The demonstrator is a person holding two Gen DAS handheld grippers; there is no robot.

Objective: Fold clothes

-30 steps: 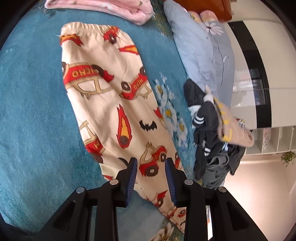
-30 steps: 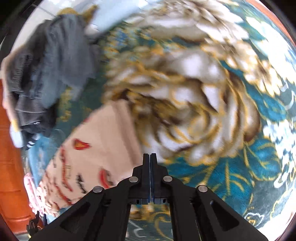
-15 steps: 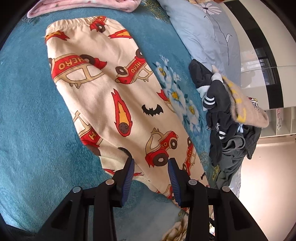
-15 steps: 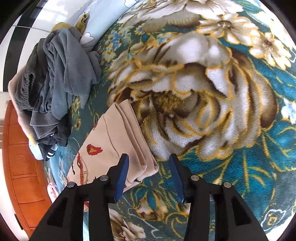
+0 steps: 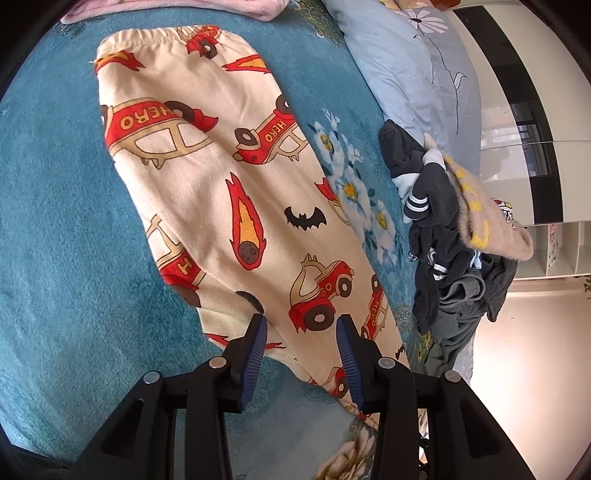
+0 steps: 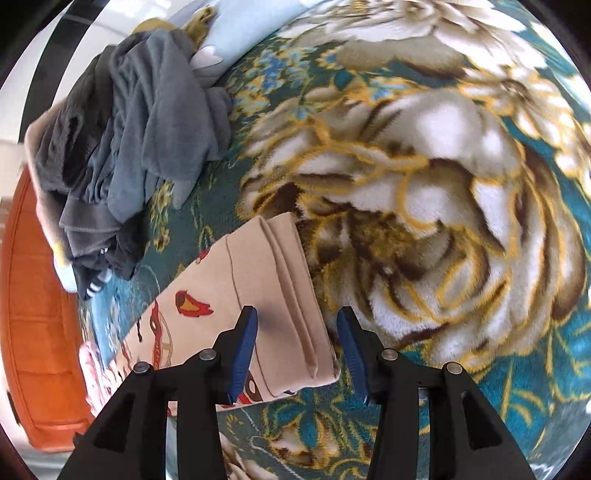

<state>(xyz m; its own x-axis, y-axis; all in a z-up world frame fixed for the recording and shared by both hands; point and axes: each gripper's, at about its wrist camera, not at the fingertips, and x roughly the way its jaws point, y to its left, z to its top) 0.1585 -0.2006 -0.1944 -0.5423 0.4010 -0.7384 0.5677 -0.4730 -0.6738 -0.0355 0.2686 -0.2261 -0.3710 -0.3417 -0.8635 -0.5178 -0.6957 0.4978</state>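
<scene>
Cream children's trousers [image 5: 221, 192] printed with red cars, flames and a bat lie flat, folded lengthwise, on a teal floral blanket [image 5: 55, 221]. My left gripper [image 5: 300, 332] is open and empty, hovering over the lower leg part near the crotch seam. In the right wrist view the trousers' plain cream cuffs [image 6: 291, 295] lie stacked on the blanket. My right gripper [image 6: 297, 332] is open, its jaws standing either side of the cuff end, just above it.
A heap of dark grey and black clothes [image 5: 443, 258] with a beige knit on top lies to the right of the trousers; it also shows in the right wrist view [image 6: 129, 147]. A pale blue pillow [image 5: 417, 74] and pink fabric [image 5: 166, 7] lie at the far end. An orange wooden bed frame [image 6: 33, 314] borders the bed.
My right gripper went from shut to open and now stands closer over the cuffs. My left gripper stayed open and shifted slightly over the trousers.
</scene>
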